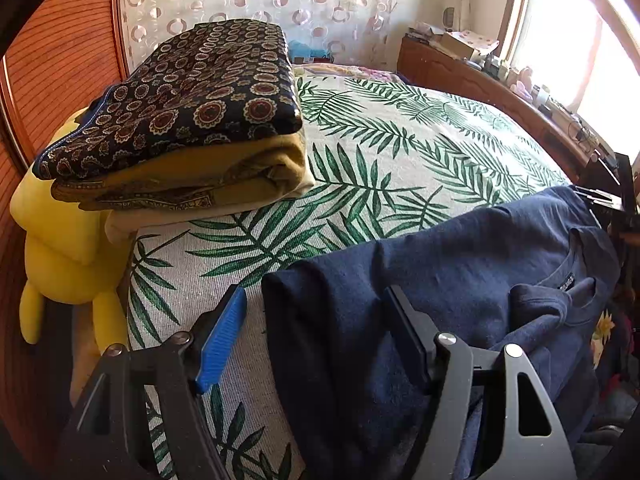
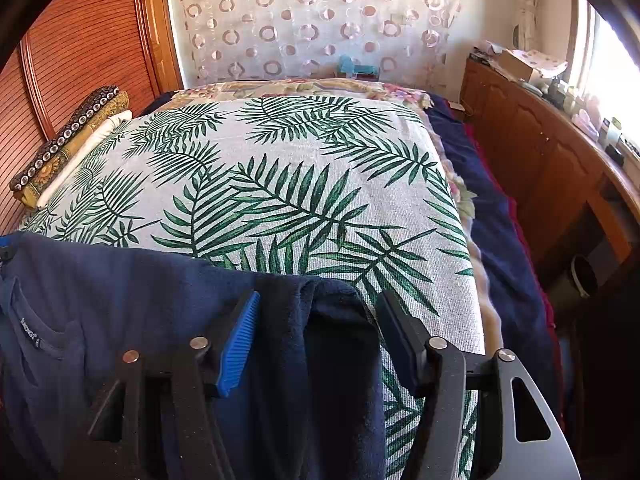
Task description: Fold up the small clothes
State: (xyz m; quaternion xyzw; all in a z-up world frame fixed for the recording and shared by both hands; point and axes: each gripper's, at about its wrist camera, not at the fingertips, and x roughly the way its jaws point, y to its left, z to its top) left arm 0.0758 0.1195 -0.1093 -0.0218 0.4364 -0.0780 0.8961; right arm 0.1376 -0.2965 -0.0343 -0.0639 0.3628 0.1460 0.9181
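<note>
**Blue shirt lies on the leafy bed, both claws apart**

A big bed takes up most of the room. A cloth with green leaves (image 2: 280,184) covers its top. Under the cloth there is a flowery blanket (image 2: 304,88) and a dark blue one (image 2: 492,208) that hangs down the side. A brown wooden wardrobe (image 2: 80,48) stands next to the bed, and a white curtain with rings (image 2: 312,20) hangs behind it. A long wooden cupboard (image 2: 532,140) runs under the bright window.

The navy blue shirt (image 1: 460,264) lies on the leaf cloth at the near edge of the bed. Its neck hole and little label (image 1: 566,282) face up. Part of the shirt is bunched up near the neck.

A pile of folded clothes (image 1: 180,120) sits at the far side of the bed by the wardrobe. The top one is dark with round flowers. A yellow soft toy (image 1: 64,248) lies just beside the pile.

The left claw (image 1: 316,312) has its two fingers apart. One corner of the shirt lies between them, and the fingers do not squeeze it.

The right claw (image 2: 320,312) is apart too. The shirt's other corner sits in the gap, loose and not pinched.
</note>
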